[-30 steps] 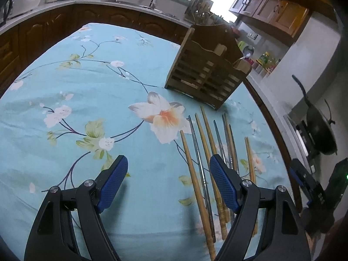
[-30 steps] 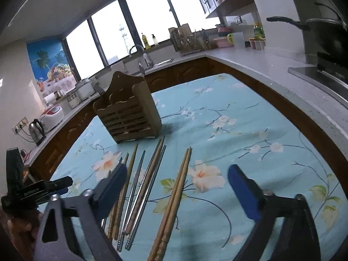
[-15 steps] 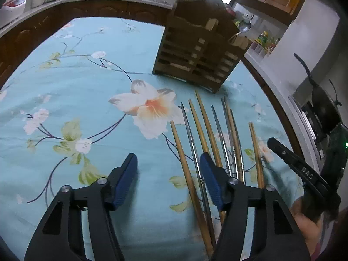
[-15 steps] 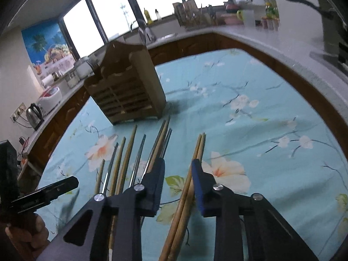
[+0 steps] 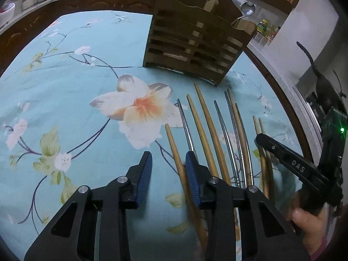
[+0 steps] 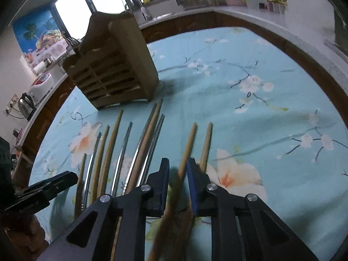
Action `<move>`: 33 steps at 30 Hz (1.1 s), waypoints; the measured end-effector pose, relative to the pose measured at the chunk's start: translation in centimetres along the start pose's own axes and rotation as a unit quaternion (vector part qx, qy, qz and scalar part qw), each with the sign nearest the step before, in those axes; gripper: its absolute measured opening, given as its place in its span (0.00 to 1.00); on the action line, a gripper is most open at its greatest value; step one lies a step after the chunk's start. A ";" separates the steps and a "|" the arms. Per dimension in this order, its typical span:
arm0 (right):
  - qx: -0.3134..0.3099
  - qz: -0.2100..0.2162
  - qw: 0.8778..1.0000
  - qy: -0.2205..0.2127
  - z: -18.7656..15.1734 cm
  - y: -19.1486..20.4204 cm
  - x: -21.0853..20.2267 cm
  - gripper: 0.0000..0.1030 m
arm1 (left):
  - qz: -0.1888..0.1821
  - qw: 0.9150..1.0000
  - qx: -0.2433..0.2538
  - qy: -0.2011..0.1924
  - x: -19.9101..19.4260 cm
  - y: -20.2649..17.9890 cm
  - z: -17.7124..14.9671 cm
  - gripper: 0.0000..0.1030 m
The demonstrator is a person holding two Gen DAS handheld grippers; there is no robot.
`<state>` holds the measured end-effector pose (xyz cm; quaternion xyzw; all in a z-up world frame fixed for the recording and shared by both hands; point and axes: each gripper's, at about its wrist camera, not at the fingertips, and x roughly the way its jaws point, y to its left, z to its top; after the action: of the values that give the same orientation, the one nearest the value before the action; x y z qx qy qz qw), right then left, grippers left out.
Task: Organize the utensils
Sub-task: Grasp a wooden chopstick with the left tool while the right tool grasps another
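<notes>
Floral teal tablecloth (image 5: 65,91) covers the table, with a slatted wooden utensil holder (image 5: 193,41) standing toward its far edge and a row of wooden and metal chopsticks (image 5: 217,134) lying just in front of it. At the row's left end the left gripper (image 5: 167,167) is closing, narrow, around 1 wooden chopstick (image 5: 174,148), pads not yet pressing. At the right end the right gripper (image 6: 178,174) is closing on 1 of the 2 wooden chopsticks (image 6: 189,143) there.
</notes>
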<state>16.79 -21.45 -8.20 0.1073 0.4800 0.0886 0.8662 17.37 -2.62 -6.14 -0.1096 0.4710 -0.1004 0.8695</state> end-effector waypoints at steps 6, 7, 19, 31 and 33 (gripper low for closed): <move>-0.015 -0.018 1.000 0.008 1.6 0.5 1.1 0.13 | 0.011 0.999 0.030 0.003 1.0 -0.6 0.8 0.12; -0.021 -0.022 0.999 0.009 1.9 0.7 1.3 0.14 | 0.012 0.999 0.034 0.004 1.2 -0.7 1.0 0.11; -0.039 -0.039 0.998 0.008 2.9 1.2 2.5 0.06 | 0.013 0.998 0.059 0.010 1.7 -1.7 1.8 0.05; -0.009 0.037 0.997 -0.069 3.9 2.4 -5.8 0.05 | -0.055 0.996 0.028 -0.059 -6.1 -0.2 2.5 0.05; -0.008 0.044 0.995 -0.087 4.3 2.7 -7.5 0.05 | -0.062 0.995 0.026 -0.075 -7.7 0.0 2.9 0.05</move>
<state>16.44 -21.15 0.84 0.1287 0.3971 0.1211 0.9006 15.66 -0.21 1.49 -0.1231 0.3935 -0.1581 0.8972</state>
